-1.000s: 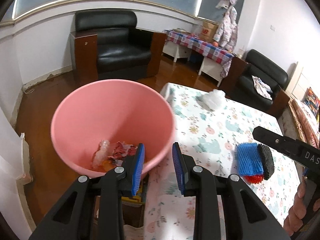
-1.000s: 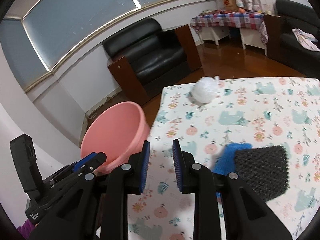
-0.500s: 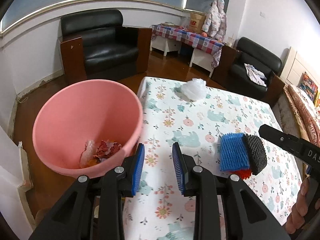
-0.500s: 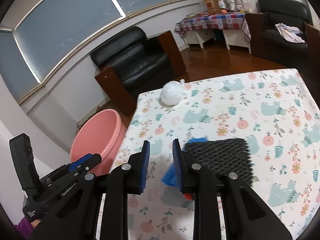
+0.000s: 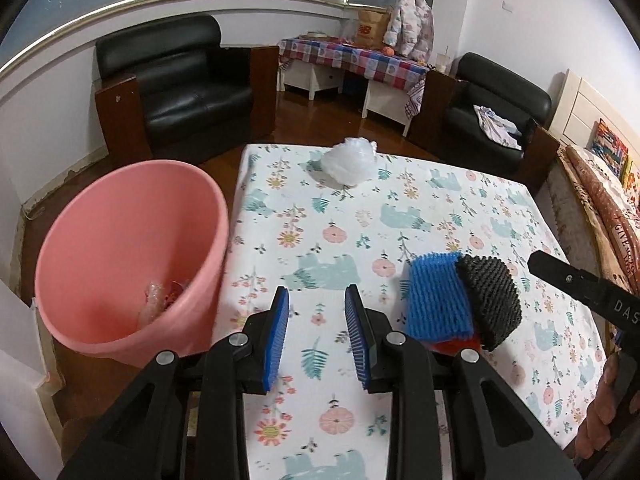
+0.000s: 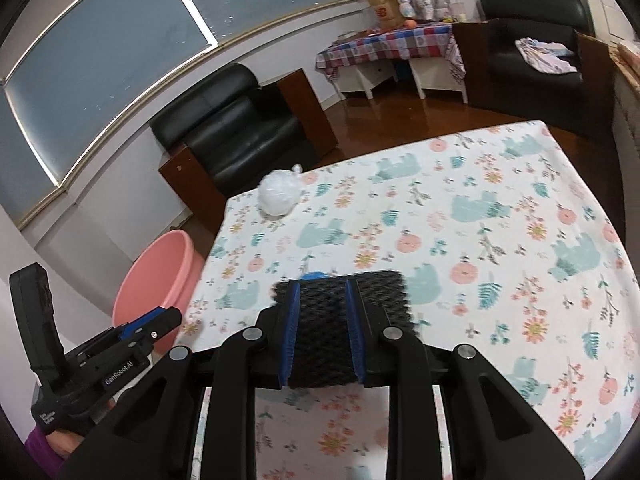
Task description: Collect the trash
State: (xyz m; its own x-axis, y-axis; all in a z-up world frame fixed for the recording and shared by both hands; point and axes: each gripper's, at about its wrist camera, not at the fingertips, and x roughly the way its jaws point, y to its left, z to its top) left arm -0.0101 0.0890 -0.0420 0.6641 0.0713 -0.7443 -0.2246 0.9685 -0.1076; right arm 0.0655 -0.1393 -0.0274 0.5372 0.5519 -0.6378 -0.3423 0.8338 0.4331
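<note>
On the floor, just beside the left edge of the table, stands a pink bucket point(image 5: 132, 248), and some crumpled wrappers point(image 5: 160, 300) lie at its bottom. The table carries a white cloth point(image 5: 400, 216) printed with bears and flowers. Near the far left corner of the tabletop rests a ball of crumpled clear plastic point(image 5: 350, 158), well apart from everything else on the cloth. The left gripper point(image 5: 316, 332) hangs over the near part of the table, close to the left edge; its blue pads point(image 5: 280, 336) stand apart and only the cloth shows between them. To the right of it, toward the near right part of the tabletop, lies a small heap of foam nets: a blue net point(image 5: 436, 296), a black net point(image 5: 490, 296) that overlaps the blue one on its right side, and a red piece point(image 5: 456, 346) that shows under their near edge. The right gripper point(image 6: 320, 332) is over this heap. In the right wrist view the black net point(image 6: 340, 320) fills the gap between its parted pads point(image 6: 290, 332), but whether the pads touch the net cannot be told. At the right edge of the left wrist view, the fingers of a person's hand point(image 5: 608, 412) hold the body of the right gripper.
</note>
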